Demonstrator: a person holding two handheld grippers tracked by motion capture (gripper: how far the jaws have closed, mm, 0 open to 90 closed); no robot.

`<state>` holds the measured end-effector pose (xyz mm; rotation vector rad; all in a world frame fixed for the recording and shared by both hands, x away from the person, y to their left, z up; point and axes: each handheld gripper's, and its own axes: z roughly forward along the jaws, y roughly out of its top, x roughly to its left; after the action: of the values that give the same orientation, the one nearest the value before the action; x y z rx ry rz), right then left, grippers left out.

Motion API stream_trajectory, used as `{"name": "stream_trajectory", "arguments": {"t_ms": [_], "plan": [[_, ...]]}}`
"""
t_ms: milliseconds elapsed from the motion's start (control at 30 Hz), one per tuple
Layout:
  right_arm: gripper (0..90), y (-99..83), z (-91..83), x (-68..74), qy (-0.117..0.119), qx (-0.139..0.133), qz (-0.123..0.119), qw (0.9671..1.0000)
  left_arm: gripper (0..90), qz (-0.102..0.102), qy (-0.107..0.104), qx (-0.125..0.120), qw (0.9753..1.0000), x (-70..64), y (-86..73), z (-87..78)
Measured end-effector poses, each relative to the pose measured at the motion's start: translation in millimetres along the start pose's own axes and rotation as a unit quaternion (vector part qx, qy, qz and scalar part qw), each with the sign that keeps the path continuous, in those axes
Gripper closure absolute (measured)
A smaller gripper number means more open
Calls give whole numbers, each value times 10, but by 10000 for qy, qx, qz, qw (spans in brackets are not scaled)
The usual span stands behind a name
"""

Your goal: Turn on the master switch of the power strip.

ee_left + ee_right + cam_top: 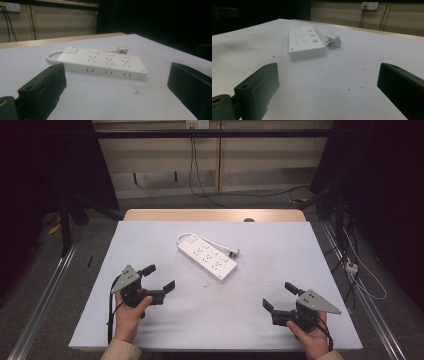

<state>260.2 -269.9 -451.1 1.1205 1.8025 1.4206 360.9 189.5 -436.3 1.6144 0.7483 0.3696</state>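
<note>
Two tongs, both with jaws spread wide and nothing between them: left tongs [159,277] near the left edge of the tabletop [320,270], right tongs [279,296] toward the near right corner. Both sit low over the surface, well apart from the work.

White power strip [206,255] lies flat around the middle of the tabletop, a bit toward the far edge, angled so its switch end points to the far left corner. Its cord [186,236] loops off that end and runs along the far side to the plug [233,252], which rests just beside the strip, loose.

We read the step as the approach. How we'd do it well:
- Left tongs take the strip body across its short width; the long side already faces us in the left gripper view [105,62], so little wrist turn needed.
- Right tongs go for the plug [334,39], gripping the body, not the pins.
- Come in low and level, close only once both jaws bracket the part. The strip looks light and will likely slide on this smooth surface if one jaw lands first.
- Mind the cord: avoid trapping it under a jaw.
</note>
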Motion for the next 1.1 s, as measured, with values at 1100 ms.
{"name": "stream_trajectory", "arguments": {"t_ms": [1100], "plan": [[39, 7, 21, 1, 101, -39, -10, 9999, 28, -15, -117, 179, 9998, 17, 144, 542]]}}
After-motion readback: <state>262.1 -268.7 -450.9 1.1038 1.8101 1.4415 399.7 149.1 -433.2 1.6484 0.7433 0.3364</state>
